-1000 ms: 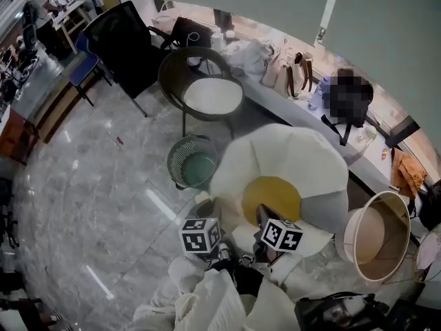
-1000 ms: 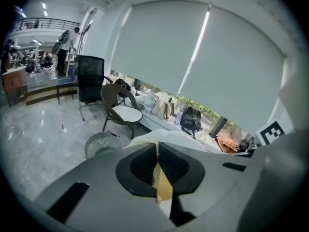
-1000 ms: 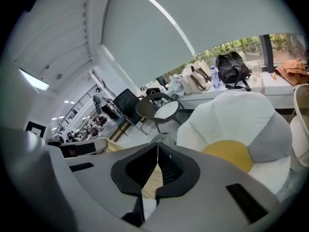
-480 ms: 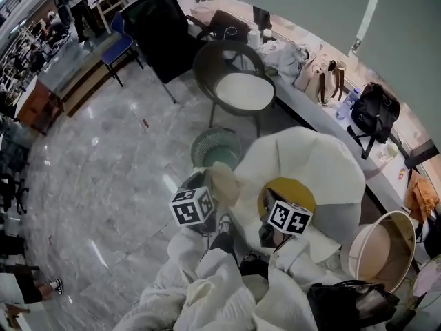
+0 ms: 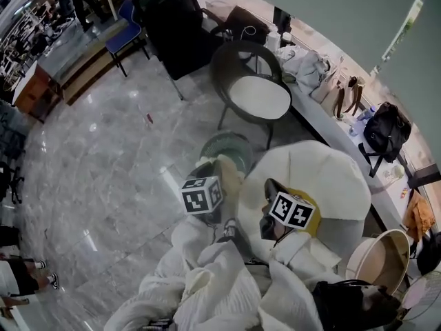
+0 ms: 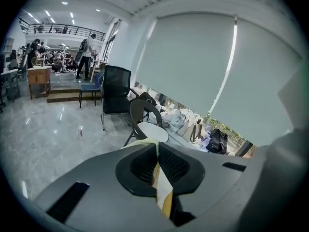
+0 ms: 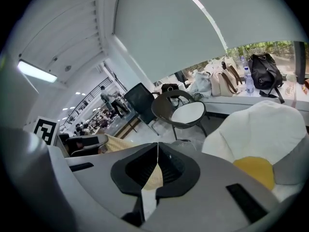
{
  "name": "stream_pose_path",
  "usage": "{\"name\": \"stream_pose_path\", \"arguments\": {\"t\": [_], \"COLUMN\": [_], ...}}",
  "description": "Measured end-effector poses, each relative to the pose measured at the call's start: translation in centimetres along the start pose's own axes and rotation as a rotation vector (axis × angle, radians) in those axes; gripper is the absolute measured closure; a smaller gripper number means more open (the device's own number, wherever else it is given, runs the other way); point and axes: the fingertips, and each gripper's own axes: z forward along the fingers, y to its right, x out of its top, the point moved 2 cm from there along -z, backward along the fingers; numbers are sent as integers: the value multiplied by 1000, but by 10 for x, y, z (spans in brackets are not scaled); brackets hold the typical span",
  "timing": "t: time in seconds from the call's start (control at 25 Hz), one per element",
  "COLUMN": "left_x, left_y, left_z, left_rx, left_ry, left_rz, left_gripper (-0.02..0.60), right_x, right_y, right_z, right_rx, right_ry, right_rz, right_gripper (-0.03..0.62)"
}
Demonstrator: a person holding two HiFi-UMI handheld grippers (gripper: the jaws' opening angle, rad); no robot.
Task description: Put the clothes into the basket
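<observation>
A cream cloth [image 5: 224, 174] hangs between my two grippers, just short of the green mesh basket [image 5: 227, 147] on the floor. My left gripper [image 5: 212, 176] is shut on one part of it; in the left gripper view the cloth [image 6: 163, 190] runs as a cream and yellow strip through the closed gripper [image 6: 157, 148]. My right gripper [image 5: 270, 189] is shut on another part, and the cloth [image 7: 152, 179] shows pinched in the gripper [image 7: 157, 150] there. Most of the cloth is hidden behind the marker cubes.
A white egg-shaped cushion [image 5: 324, 178] with a yellow centre lies to the right. A round chair with a white seat [image 5: 258, 96] stands beyond the green basket, a black office chair [image 5: 176, 19] behind it. A beige round basket [image 5: 375, 261] is at lower right. A cluttered counter [image 5: 324, 81] runs along the wall.
Both grippers have moved up and away from the cushion's yellow centre toward the green basket, carrying the cream cloth. The head view has swung so the chairs sit more to the right.
</observation>
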Motion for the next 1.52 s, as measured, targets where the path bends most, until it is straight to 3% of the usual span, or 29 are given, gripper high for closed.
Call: {"name": "stream_pose_path", "arguments": {"t": [0.36,0.72,0.96,1.2,1.36,1.52], "left_x": [22,-20,-42,-72,-86,-85], "left_y": [-49,-95,-130,-132,-136,-135], "left_z": [61,144,203,240,254,261], "left_rx": [-35,-46,-28,-3,16,17], "left_ry": [-83,-246,-299,-423,-447,-441], "left_rz": [-10,-6,-35,-67,-98,-107], "left_gripper": [571,571,571,571,561,504], "right_x": [9,3,-6,-11,-11,-8], "right_y": [-25,-2,13,36,44,55], "right_z": [60,97,114,118,122,117], "right_rx": [-44,-154,-199,-248,-263,-284], "right_ry": [-47,-82,-96,-126,-137,-136], "right_rz": [6,59,80,108,102,108], "right_gripper": [569,569,569,569,569,569]}}
